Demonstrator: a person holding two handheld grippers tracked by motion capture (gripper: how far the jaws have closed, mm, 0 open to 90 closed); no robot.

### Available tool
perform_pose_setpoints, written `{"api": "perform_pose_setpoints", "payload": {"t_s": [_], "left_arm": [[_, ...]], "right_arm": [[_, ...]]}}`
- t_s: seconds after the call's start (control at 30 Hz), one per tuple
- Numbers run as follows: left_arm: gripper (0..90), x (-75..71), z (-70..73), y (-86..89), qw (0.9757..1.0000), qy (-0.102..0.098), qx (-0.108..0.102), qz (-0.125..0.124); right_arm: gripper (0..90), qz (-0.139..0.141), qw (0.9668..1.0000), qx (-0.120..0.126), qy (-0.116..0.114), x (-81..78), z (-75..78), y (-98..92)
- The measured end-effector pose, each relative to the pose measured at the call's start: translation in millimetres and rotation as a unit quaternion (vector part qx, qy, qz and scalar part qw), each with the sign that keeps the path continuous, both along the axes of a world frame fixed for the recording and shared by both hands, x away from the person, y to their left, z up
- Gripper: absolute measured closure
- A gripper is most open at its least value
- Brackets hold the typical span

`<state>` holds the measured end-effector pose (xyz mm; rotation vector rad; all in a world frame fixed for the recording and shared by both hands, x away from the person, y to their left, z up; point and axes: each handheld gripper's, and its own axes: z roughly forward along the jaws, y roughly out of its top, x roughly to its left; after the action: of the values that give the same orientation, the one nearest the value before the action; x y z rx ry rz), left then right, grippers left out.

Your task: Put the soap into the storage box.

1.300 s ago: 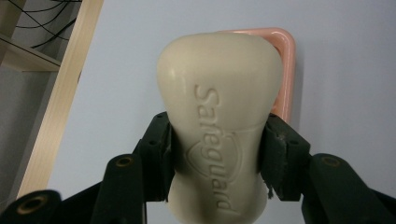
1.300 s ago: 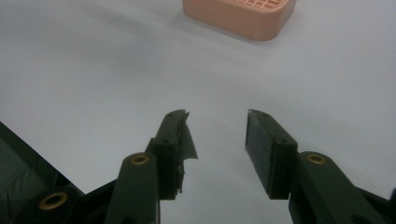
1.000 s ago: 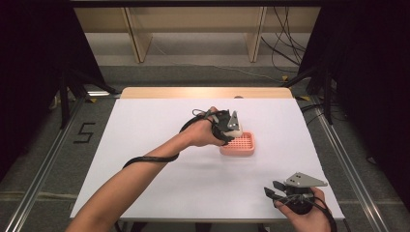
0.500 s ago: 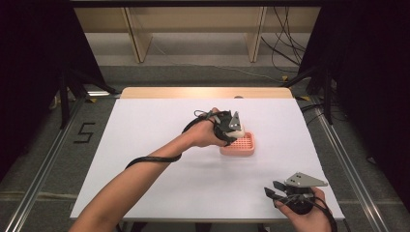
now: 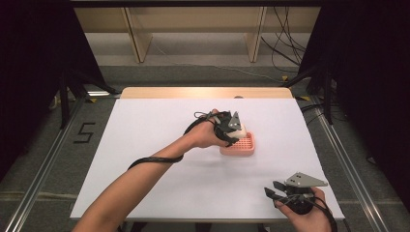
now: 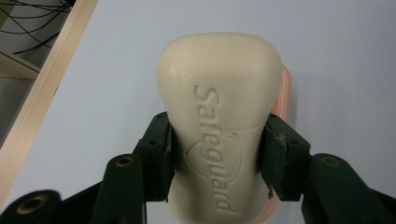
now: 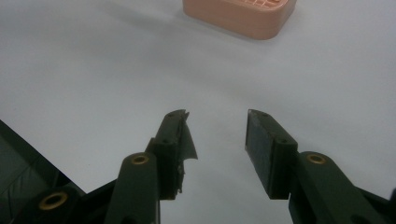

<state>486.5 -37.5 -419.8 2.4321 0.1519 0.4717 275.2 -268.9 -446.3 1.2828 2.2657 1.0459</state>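
Right — left gripper (image 6: pixel 217 154) clamps the cream Safeguard soap bar (image 6: pixel 219 107) across its waist, long axis pointing away along the jaws, just over the pink soap dish (image 5: pixel 240 145). Right gripper (image 7: pixel 217 149) gapes, w/ nothing inside.

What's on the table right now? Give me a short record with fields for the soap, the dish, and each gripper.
soap: cream bar stamped Safeguard, clamped at its narrow waist
soap dish: pink slotted tray on the white table, under and just beyond the soap
left gripper: shut on the soap, over the dish
right gripper: jaws apart, nothing between them, near the table's front right corner
contact: whether the soap touches the dish cannot be told
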Motion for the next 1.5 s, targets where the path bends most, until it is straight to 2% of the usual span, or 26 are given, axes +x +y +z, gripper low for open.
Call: {"api": "perform_pose_setpoints", "payload": {"t_s": [0.1,0.13,0.23,0.27,0.3,0.33,0.4,0.43,0.53,0.6,0.63,0.7,0.93,1.03,1.13,1.17,1.3,1.37,1.47,1.5], "left_arm": [[49.6,1.3,-0.8,-0.1,1.0,0.003,0.004,-0.003],[49.6,1.4,-1.6,-0.4,1.0,0.003,0.0,0.001],[49.6,2.6,-3.1,-1.0,1.0,0.005,-0.002,0.004],[49.6,2.8,-3.8,-1.2,1.0,0.007,-0.003,0.005],[49.6,4.0,-3.2,-0.8,0.9999,0.01,0.006,-0.001],[49.6,3.7,-5.0,-1.6,1.0,0.008,-0.002,0.004],[49.6,4.0,-6.4,-2.4,0.9999,0.011,-0.002,0.004],[49.5,4.3,-6.9,-2.8,0.9999,0.011,-0.002,0.003],[49.6,5.0,-8.8,-3.7,0.9999,0.011,0.005,0.001],[49.5,4.7,-10.8,-4.8,0.9999,0.014,-0.001,0.003],[49.5,4.7,-11.3,-5.1,0.9999,0.012,0.0,0.003],[49.5,5.0,-12.1,-5.6,0.9999,0.014,0.001,0.004],[49.3,6.8,-17.4,-6.9,0.9997,0.02,0.015,0.005],[49.2,7.0,-18.9,-8.1,0.9997,0.022,0.012,0.007],[49.0,7.5,-18.8,-9.4,0.9995,0.026,0.018,0.003],[48.9,7.1,-19.8,-10.3,0.9995,0.028,0.014,0.006],[47.0,7.8,-19.0,-11.5,0.9994,0.029,0.016,0.008],[42.9,7.6,-17.7,-11.0,0.9991,0.038,0.009,0.013],[38.9,3.7,-13.0,-5.9,0.9992,0.036,0.014,0.005],[38.5,1.5,-11.5,-3.8,0.9992,0.04,0.005,0.005]], "right_arm": [[58.5,0.004,1.0,0.003,-0.007,0.6,-0.7,0.3],[58.5,0.016,0.9998,-0.001,-0.01,2.1,-0.8,-0.8],[58.4,0.009,0.9999,-0.004,-0.009,0.9,-0.3,-0.3],[58.4,-0.006,0.9999,0.007,0.009,-1.5,0.5,2.0],[58.4,0.001,1.0,0.003,0.001,-0.5,0.2,1.1],[58.4,0.01,0.9999,-0.005,-0.012,1.1,-0.3,-0.6],[58.4,0.0,1.0,0.004,0.003,-0.7,0.3,1.4],[58.4,0.01,0.9999,-0.007,-0.012,1.4,-0.3,-0.6],[58.4,0.008,0.9999,-0.006,-0.009,0.9,-0.1,-0.3],[58.3,0.008,0.9999,-0.006,-0.008,0.9,-0.2,-0.3],[58.4,-0.005,1.0,-0.004,0.001,-1.0,0.4,0.8],[58.3,-0.004,1.0,-0.005,0.005,-1.1,0.7,0.5],[58.2,-0.005,1.0,-0.002,0.002,-1.1,0.3,0.7],[58.2,-0.004,1.0,-0.001,0.004,-1.2,0.2,0.9],[58.2,-0.005,1.0,-0.001,0.004,-1.3,0.4,1.1],[58.2,-0.004,1.0,-0.001,0.003,-1.1,0.2,0.9],[58.0,-0.004,1.0,-0.002,0.002,-1.0,0.0,0.7],[58.0,-0.004,1.0,-0.002,0.003,-1.0,0.0,0.7],[57.7,-0.001,1.0,-0.001,0.003,-0.9,-0.4,0.8],[57.5,-0.002,1.0,-0.001,0.004,-1.0,-0.4,0.8]]}}
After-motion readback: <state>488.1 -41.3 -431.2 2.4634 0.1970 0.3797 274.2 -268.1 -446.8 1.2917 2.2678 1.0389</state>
